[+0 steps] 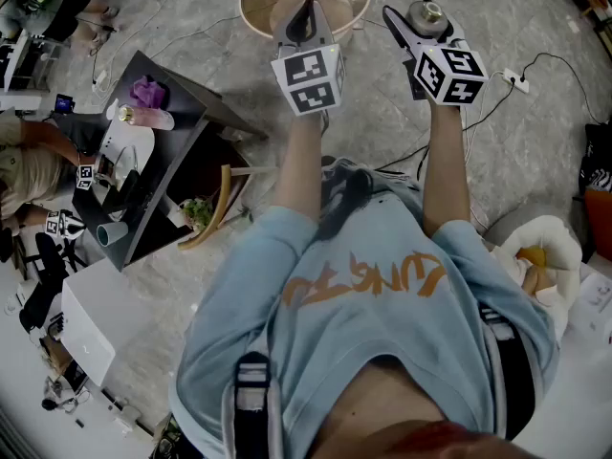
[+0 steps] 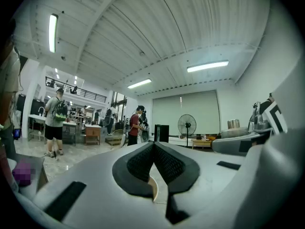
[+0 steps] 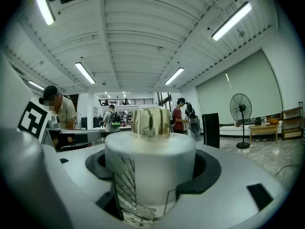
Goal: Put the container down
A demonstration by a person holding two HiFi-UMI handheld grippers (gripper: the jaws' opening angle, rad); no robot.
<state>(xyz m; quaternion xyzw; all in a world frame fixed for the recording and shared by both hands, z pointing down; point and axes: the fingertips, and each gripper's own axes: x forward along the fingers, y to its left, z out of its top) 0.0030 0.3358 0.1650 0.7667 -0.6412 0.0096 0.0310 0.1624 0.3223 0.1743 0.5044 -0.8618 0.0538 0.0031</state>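
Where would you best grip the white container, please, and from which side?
Grip the container by its wide cylindrical body, below the narrower gold cap, from the side with level jaws. It stands upright with straight walls, as the right gripper holds it.

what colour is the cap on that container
Shiny gold cap, on a white container with a black line pattern. Best seen in the right gripper view.

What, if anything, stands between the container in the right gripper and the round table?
Nothing visible. The right gripper grips the container beside the round table; the left gripper, shut and empty, overlaps that table in the head view.
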